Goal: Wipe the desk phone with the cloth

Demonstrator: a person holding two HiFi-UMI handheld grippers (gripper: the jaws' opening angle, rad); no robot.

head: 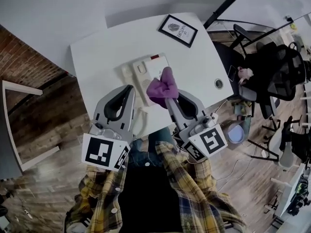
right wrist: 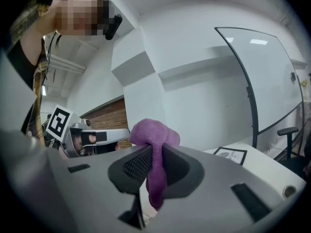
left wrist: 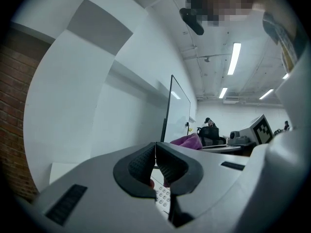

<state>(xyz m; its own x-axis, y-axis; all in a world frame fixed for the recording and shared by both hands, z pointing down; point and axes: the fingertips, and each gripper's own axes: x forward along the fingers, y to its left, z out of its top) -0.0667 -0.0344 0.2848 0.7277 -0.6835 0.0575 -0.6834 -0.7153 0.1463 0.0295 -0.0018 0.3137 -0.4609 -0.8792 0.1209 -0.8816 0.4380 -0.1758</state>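
Right gripper [head: 171, 100] jaws clenched a purple cloth [head: 163, 87] over the phone [head: 145, 72]; at nine o'clock, left gripper [head: 129, 88] jaws pressed together, empty.

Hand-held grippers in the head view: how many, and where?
2. The left hand-held gripper is shut, empty, at the left of the phone; the right hand-held gripper holds the purple cloth over it.

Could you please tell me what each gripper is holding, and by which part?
The right gripper pinches the purple cloth at a fold, a bunch above the jaws and a tail hanging below. The left gripper is shut on nothing.
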